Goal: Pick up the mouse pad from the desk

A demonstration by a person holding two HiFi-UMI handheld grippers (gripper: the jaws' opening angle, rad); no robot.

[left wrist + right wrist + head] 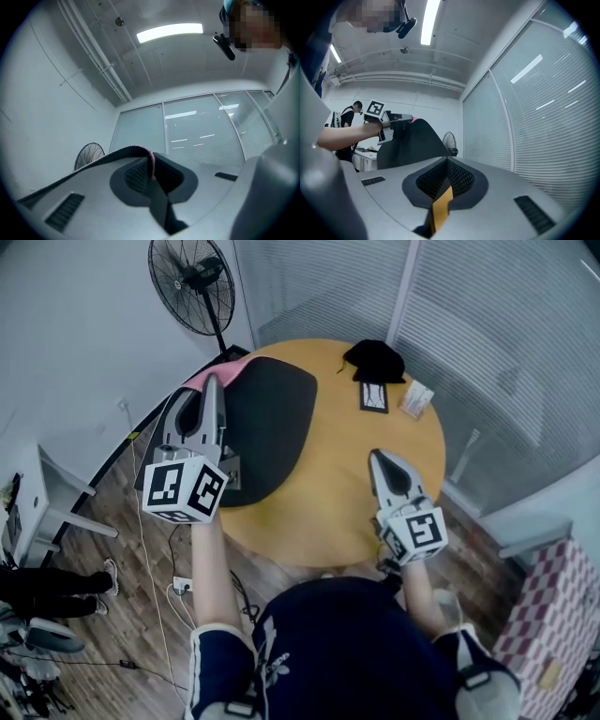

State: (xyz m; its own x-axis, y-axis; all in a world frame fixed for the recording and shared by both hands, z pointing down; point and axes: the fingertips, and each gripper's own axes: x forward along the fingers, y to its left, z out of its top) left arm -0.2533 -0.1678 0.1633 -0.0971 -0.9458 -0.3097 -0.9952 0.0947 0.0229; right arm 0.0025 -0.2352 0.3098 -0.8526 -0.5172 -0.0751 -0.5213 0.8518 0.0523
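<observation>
The mouse pad [267, 427] is large and black with a pink underside. Its left edge is lifted off the round wooden table [347, 512], and the rest hangs down over the tabletop. My left gripper [212, 382] is shut on that raised edge. In the left gripper view the pad's edge [123, 152] curls between the closed jaws of the left gripper [152, 163]. My right gripper [380, 458] hovers above the table's front right, shut and holding nothing. The right gripper view shows its tips [447, 161] together, with the raised pad [412, 143] to the left.
At the table's far side lie a black cloth [375, 360], a dark framed card [374, 397] and a small box [416, 399]. A standing fan [192, 282] is beyond the table at the left. A white desk [37, 512] stands left, and window blinds run along the back.
</observation>
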